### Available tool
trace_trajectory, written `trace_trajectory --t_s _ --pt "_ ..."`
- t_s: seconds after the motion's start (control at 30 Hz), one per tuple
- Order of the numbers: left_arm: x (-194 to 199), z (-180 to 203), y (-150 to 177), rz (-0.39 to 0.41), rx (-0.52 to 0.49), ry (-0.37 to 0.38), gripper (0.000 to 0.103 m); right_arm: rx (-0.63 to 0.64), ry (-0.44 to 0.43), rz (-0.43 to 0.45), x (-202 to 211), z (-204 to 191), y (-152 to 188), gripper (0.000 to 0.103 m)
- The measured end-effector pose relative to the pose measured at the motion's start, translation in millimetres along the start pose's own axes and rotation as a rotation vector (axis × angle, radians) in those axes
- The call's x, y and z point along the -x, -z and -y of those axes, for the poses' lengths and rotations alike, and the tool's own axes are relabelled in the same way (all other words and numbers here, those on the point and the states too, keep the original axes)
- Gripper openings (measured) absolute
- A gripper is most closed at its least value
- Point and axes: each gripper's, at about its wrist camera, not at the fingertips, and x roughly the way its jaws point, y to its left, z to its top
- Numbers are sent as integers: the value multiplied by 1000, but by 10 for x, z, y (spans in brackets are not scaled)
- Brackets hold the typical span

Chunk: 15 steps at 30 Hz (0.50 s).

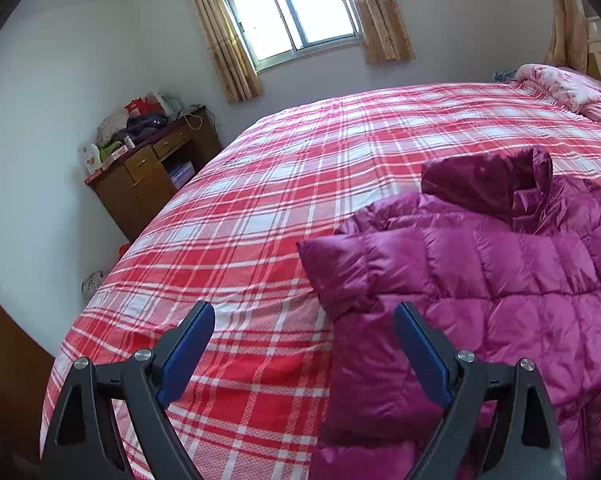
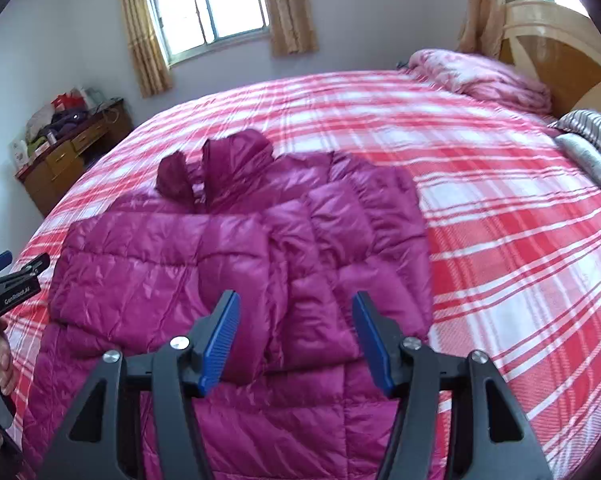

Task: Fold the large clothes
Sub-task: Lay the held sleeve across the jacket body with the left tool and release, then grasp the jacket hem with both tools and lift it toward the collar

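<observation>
Jacket (image 2: 220, 264) magenta, puffy, light, slick, on bed (image 2: 500, 208), sleeves folded in. My left gripper (image 1: 304, 320) and right gripper (image 2: 296, 308) spread, empty. I judge hem best hold.

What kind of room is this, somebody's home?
Most likely a bedroom in a home. A big bed with a red plaid sheet fills the room, a wooden headboard stands at one end, and a curtained window and a cluttered wooden desk line the walls.
</observation>
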Motion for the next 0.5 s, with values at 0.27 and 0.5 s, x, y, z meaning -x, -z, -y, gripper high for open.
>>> trace_trajectory --t_s 0.27,0.5 --pt "-397 414 -113 -83 -40 66 91 51 -115 -67 -455 -456 -157 60" --pt "-641 520 95 -125 -17 96 92 65 -72 -134 -755 -374 104 60"
